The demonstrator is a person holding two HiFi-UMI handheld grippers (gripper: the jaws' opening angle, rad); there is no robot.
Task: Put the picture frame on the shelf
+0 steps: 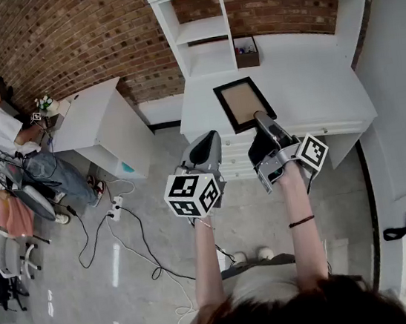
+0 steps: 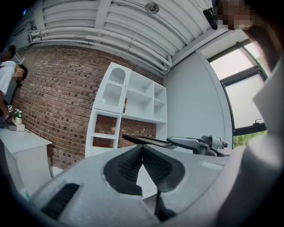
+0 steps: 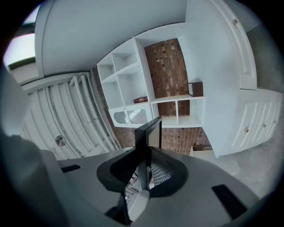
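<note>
The white shelf unit (image 1: 203,30) stands far, beyond the white cabinet top (image 1: 314,101). The picture frame (image 1: 243,104) hangs over that top, seemingly clear of it (the steep view makes the gap hard to judge). Its long axis runs near to far, straight out from the right gripper (image 1: 260,118), whose jaws are clamped on its near edge. The open shelves lie farther off and slightly left of the frame. The left gripper (image 1: 211,140), left of the frame and nearer, has its jaws pressed together on nothing.
</note>
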